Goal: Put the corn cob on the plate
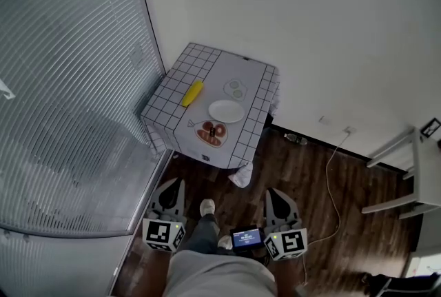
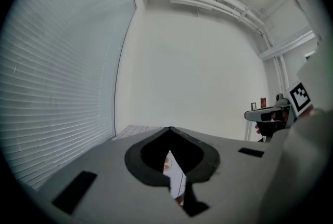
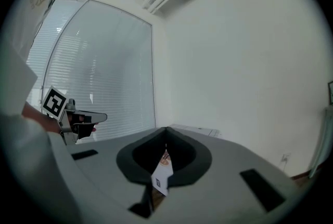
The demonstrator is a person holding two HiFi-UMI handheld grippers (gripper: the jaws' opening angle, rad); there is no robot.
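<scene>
Left tongs (image 1: pixel 176 182) and right tongs (image 1: pixel 273 191) point level, jaws together.

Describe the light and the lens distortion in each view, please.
Head view: soft, even light, no glare; the table is sharp but small. Left gripper view: strong fisheye, black corners, the blinds curve. Right gripper view: same bending; the blinds show bright streaks.

The table (image 1: pixel 180 75) holds corn cob (image 1: pixel 192 93), white plate (image 1: pixel 227 111), two other dishes (image 1: pixel 212 132).
</scene>
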